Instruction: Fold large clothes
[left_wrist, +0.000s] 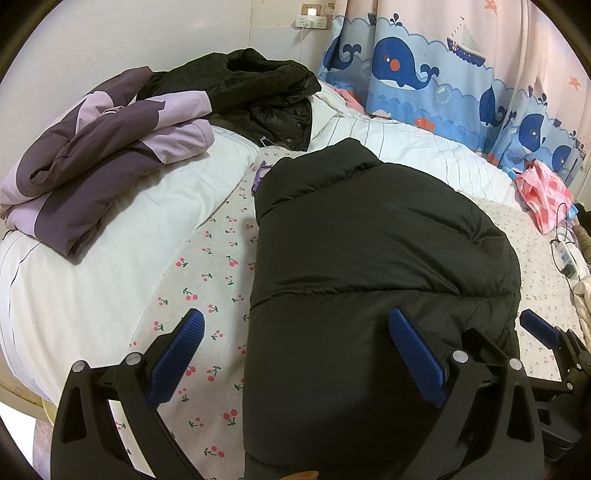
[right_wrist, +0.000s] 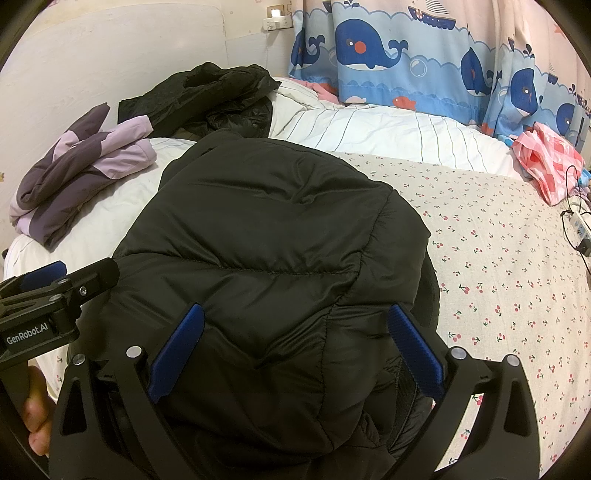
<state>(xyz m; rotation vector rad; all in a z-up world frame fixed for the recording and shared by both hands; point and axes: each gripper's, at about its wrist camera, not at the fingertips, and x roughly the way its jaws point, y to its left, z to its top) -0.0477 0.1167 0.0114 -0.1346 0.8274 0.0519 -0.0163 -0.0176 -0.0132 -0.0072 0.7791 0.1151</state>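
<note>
The left claw (left_wrist: 295, 325) hangs with its two blue fingers spread wide, one over the cherry-print sheet (left_wrist: 207, 273), the other over the black puffer jacket (left_wrist: 362, 266); it grips nothing. The right claw (right_wrist: 295, 321) is likewise spread apart, both fingers straddling the same jacket's near end without clamping it. That jacket lies folded into a bundle in the middle of the bed. Three jackets are in sight: this one, a folded purple-and-lilac one (left_wrist: 96, 155) on the white quilt (left_wrist: 122, 229) to the left, and a second, crumpled black one (left_wrist: 255, 92) near the headboard. A pink plastic bag (right_wrist: 546, 162) sits by the whale curtain (right_wrist: 406, 55).
</note>
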